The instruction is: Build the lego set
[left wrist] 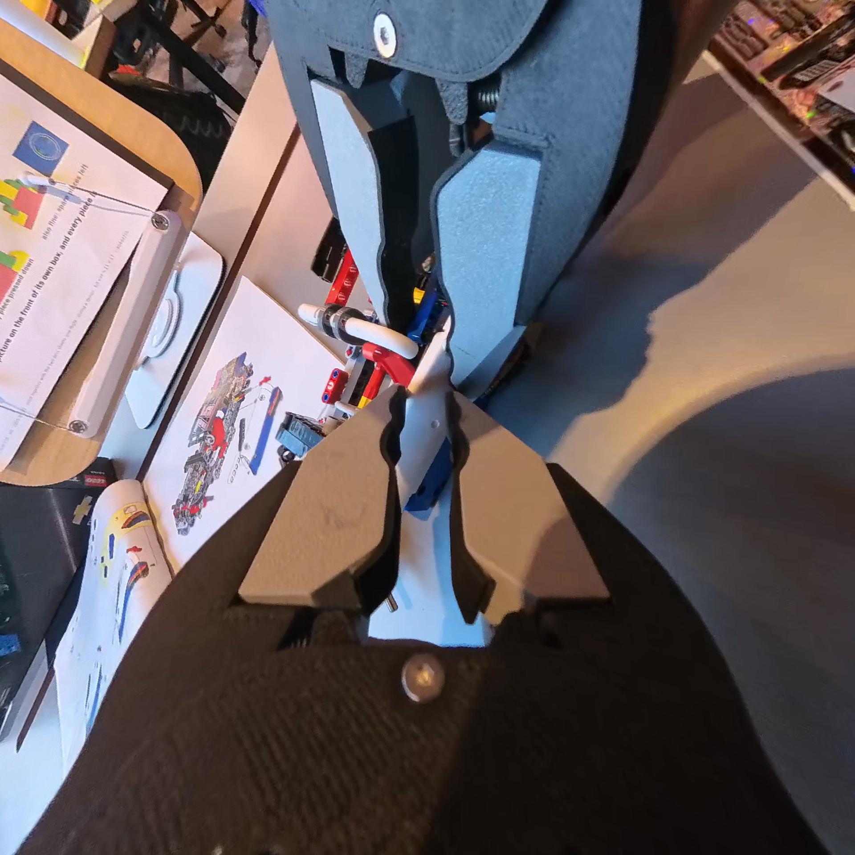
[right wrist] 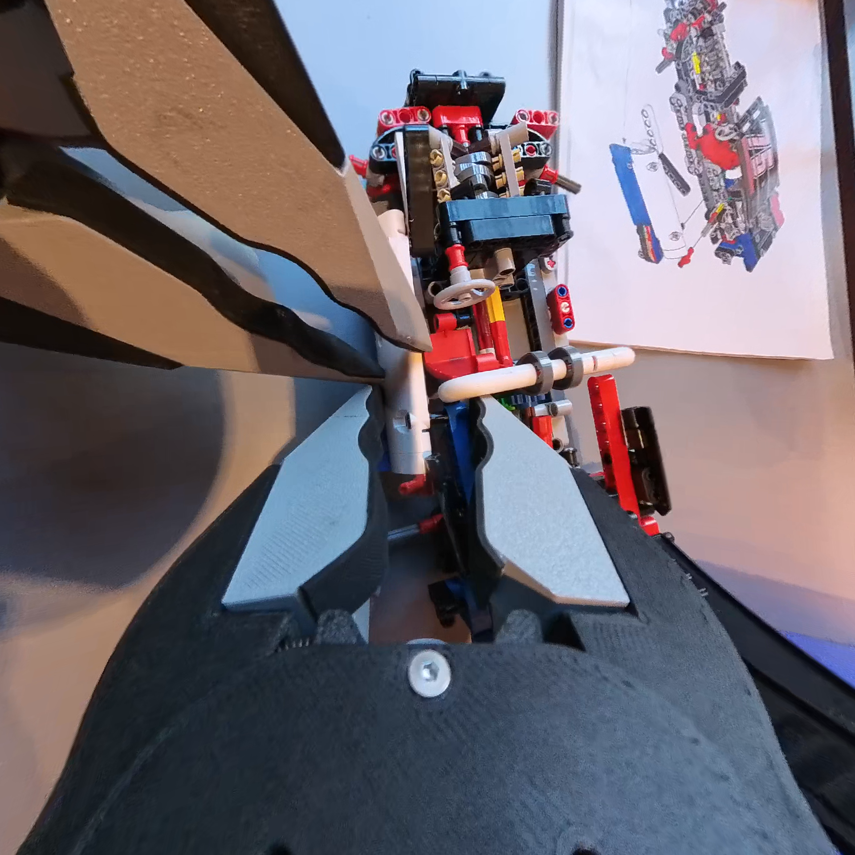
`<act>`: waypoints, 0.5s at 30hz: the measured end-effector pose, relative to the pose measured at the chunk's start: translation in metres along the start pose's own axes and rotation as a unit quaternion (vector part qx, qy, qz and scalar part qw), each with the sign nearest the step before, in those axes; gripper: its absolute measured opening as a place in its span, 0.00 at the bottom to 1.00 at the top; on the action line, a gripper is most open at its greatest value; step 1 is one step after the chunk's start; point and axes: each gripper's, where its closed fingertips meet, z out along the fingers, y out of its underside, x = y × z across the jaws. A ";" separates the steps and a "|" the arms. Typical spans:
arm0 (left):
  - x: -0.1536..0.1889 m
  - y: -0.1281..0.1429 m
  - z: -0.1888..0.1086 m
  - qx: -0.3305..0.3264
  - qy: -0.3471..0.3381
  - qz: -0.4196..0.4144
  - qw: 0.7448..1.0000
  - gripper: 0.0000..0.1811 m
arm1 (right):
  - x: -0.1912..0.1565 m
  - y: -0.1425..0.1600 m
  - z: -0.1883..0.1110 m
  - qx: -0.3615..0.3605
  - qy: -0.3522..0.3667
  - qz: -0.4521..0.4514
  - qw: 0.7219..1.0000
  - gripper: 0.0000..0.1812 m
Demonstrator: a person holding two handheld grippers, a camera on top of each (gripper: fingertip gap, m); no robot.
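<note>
The partly built lego model (right wrist: 481,208), red, black, white and blue, stands tilted over the table; it also shows in the left wrist view (left wrist: 370,365). My left gripper (left wrist: 424,402) is shut on a white panel (left wrist: 423,444) with a blue part beside it, at the model's side. It enters the right wrist view (right wrist: 402,358) from the upper left, its tips on the white panel (right wrist: 407,430). My right gripper (right wrist: 425,407) is shut on the model at its blue part (right wrist: 455,430). In the left wrist view it (left wrist: 418,319) reaches down from the top, tip to tip with my left gripper.
An open instruction page (left wrist: 259,370) lies on the table left of the model; it also shows in the right wrist view (right wrist: 694,185). A loose blue-grey piece (left wrist: 300,432) lies on it. A printed sheet on a stand (left wrist: 69,231), a black box (left wrist: 41,532) and a curled sheet (left wrist: 115,578) are at the left.
</note>
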 end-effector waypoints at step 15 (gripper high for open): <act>0.051 0.021 -0.071 0.007 0.024 0.014 1.000 0.08 | -0.087 -0.019 -0.011 -0.008 0.015 0.028 0.999 0.19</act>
